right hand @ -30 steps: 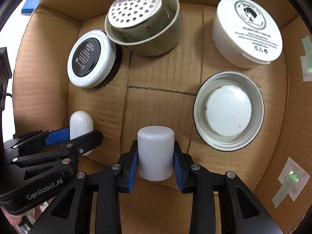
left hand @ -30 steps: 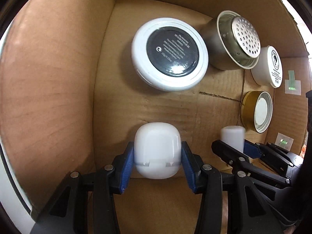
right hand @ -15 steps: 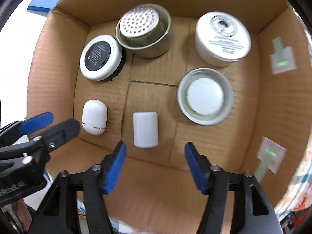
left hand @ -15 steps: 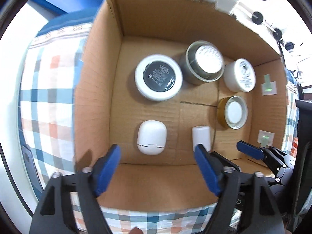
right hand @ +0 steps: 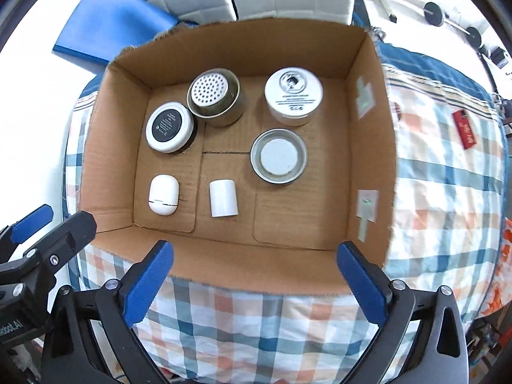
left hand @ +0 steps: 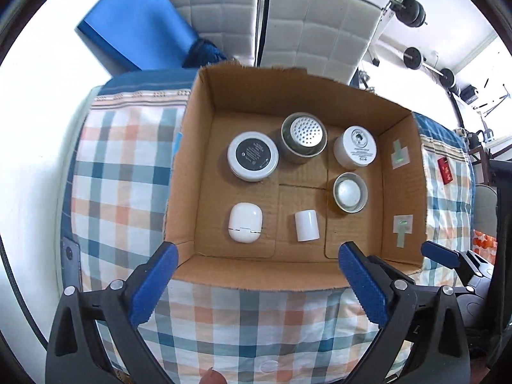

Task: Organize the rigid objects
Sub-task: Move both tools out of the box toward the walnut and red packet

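An open cardboard box (left hand: 188, 166) (right hand: 368, 147) stands on a checked cloth. On its floor lie a white rounded case (left hand: 245, 226) (right hand: 163, 198) and a white cylinder (left hand: 306, 226) (right hand: 223, 202) at the near side. Behind them are a black-topped white jar (left hand: 252, 156) (right hand: 169, 126), a perforated metal tin (left hand: 303, 137) (right hand: 213, 96), a white cream jar (left hand: 356, 146) (right hand: 293, 96) and a metal lid (left hand: 349, 192) (right hand: 279, 160). My left gripper (left hand: 256, 284) is open and empty above the box's near wall. My right gripper (right hand: 254, 283) is open and empty there too.
The checked cloth (left hand: 121, 166) (right hand: 448, 192) covers the surface around the box. A blue mat (left hand: 134, 25) (right hand: 108, 32) and white padded panels (left hand: 313, 22) lie beyond it. A red packet (right hand: 464, 129) sits on the cloth at right. Dumbbells (left hand: 412, 16) are far back.
Both grippers let go of the white case and the white cylinder on the box floor, opened wide, and pulled back and up out of the box.
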Motion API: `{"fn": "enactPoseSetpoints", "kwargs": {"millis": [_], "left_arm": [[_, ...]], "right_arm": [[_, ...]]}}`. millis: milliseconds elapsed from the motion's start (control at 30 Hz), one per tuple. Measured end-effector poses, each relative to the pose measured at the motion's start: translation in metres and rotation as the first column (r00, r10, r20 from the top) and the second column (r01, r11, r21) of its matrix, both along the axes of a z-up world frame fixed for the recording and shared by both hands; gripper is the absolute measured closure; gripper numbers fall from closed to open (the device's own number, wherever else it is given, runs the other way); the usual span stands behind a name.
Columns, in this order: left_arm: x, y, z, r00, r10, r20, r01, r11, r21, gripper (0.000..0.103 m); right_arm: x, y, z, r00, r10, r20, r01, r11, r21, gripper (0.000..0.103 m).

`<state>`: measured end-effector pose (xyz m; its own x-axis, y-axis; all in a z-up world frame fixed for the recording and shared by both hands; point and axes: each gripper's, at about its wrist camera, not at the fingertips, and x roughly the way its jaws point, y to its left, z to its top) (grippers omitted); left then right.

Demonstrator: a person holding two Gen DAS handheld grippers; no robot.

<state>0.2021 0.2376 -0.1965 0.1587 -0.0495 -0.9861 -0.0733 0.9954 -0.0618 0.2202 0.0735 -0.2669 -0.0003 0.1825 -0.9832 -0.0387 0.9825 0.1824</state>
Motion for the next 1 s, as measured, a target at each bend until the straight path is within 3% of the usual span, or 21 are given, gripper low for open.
{"fn": "enactPoseSetpoints", "kwargs": {"millis": [200, 500, 767, 1000], "left_arm": [[-0.013, -0.009, 0.024, 0.998, -0.001, 0.059, 0.000, 1.000, 0.011, 0.000], [-0.034, -0.023, 0.060, 0.994, -0.001, 0.111, -0.001, 1.000, 0.017, 0.000], [-0.035, -0.065, 0.082, 0.988, -0.043, 0.145, 0.041, 0.999, 0.021, 0.000], [0.000, -0.151, 0.080, 0.970, -0.185, 0.155, 0.176, 0.982, 0.072, 0.000]], "right_arm": [[-0.018, -0.009, 0.055, 0.998, 0.000, 0.068, 0.000, 1.000, -0.001, 0.000], [-0.042, -0.024, 0.093, 0.993, 0.007, 0.117, -0.011, 0.999, 0.034, 0.000], [-0.048, -0.064, 0.104, 0.991, -0.037, 0.126, 0.027, 0.997, 0.078, 0.000], [-0.037, -0.153, 0.097, 0.981, -0.154, 0.120, 0.150, 0.988, 0.043, 0.000]]}}
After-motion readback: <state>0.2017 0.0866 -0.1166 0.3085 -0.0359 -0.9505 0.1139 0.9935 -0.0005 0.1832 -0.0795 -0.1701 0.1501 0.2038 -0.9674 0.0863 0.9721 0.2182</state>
